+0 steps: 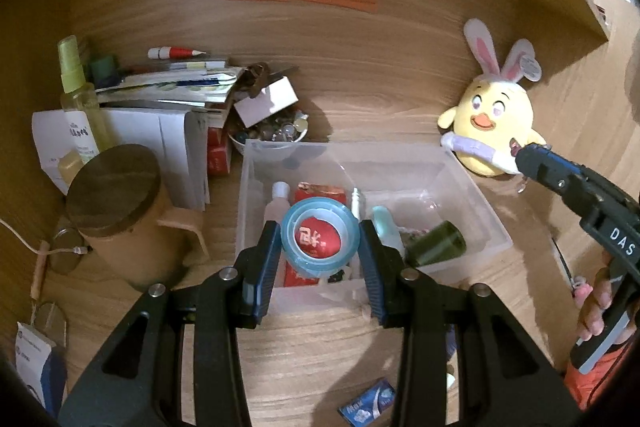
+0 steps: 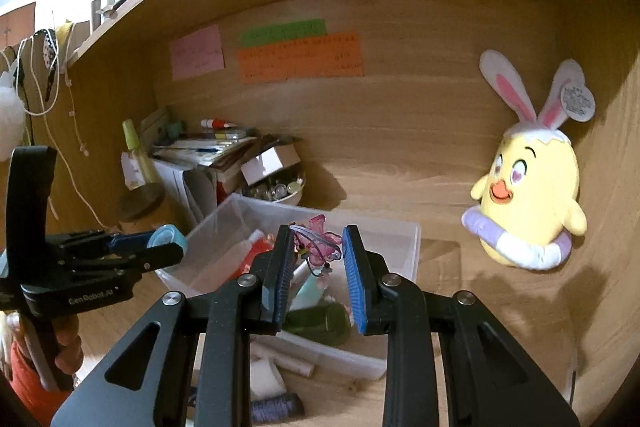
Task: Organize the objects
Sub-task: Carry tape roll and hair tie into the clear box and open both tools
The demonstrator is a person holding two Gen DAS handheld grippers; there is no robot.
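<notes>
The left gripper (image 1: 320,239) is pinching a blue tape roll (image 1: 320,241) between both fingers, holding it over the clear plastic bin (image 1: 460,179) — probably so it drops in among the bottles and the red packet (image 1: 320,193) already there. The right gripper (image 2: 316,255) is carrying a pink butterfly charm (image 2: 318,241) above the same bin; its jaws are standing partly apart, and I cannot tell whether they are actually clamping it or a cord — the contact is hidden.

Black linkage arms, silver pivot screws, blue ribbed pads (image 1: 267,267); white "DAS" lettering, orange sleeve (image 1: 596,383).
</notes>
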